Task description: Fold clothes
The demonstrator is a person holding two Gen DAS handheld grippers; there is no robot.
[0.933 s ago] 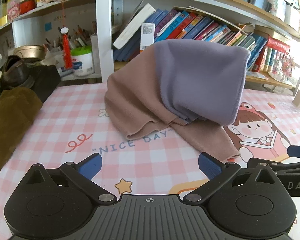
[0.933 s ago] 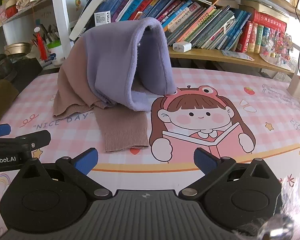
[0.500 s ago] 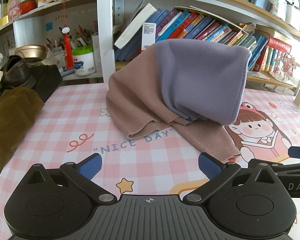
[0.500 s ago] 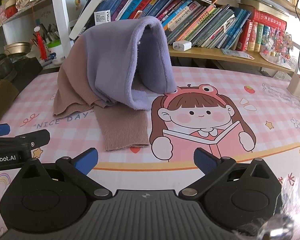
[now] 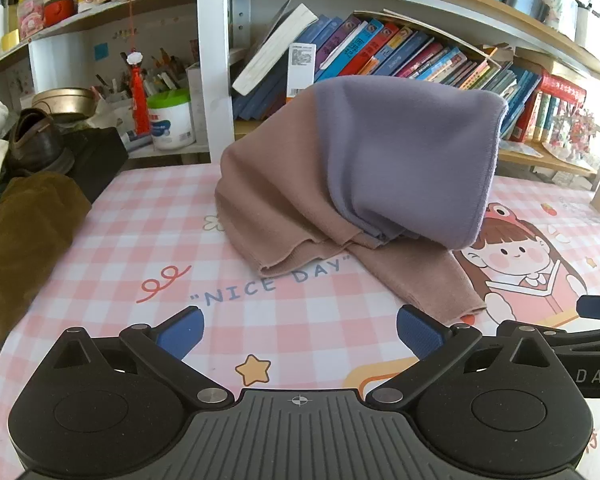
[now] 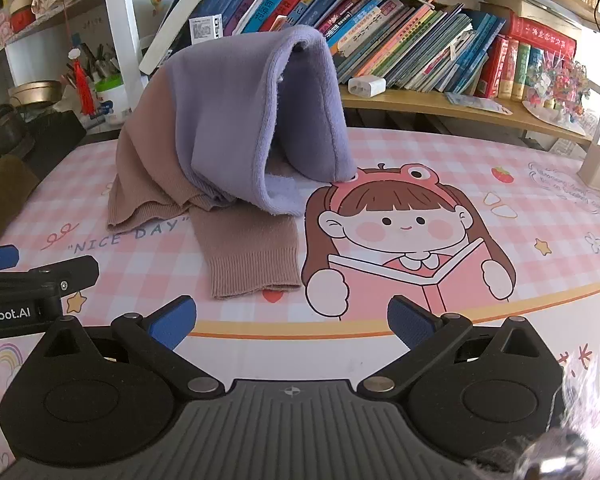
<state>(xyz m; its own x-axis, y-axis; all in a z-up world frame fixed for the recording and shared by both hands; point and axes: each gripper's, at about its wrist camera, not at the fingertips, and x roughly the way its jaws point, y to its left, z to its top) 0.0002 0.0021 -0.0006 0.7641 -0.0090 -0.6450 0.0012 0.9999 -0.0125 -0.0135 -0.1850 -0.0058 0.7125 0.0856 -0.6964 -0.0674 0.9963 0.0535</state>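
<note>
left gripper (image 5: 298,330) sat low over the table (image 5: 112,248), jaws spread, holding nothing. ahead of it the sweater (image 5: 352,172) was heaped mid-table, brown knit on the left, purple part humped up on the right, one ribbed sleeve (image 6: 248,256) trailing forward. right gripper (image 6: 292,322) had jaws spread too, empty.

A home study: crowded bookshelves (image 6: 400,48) behind a cartoon-print table (image 6: 420,168).
</note>
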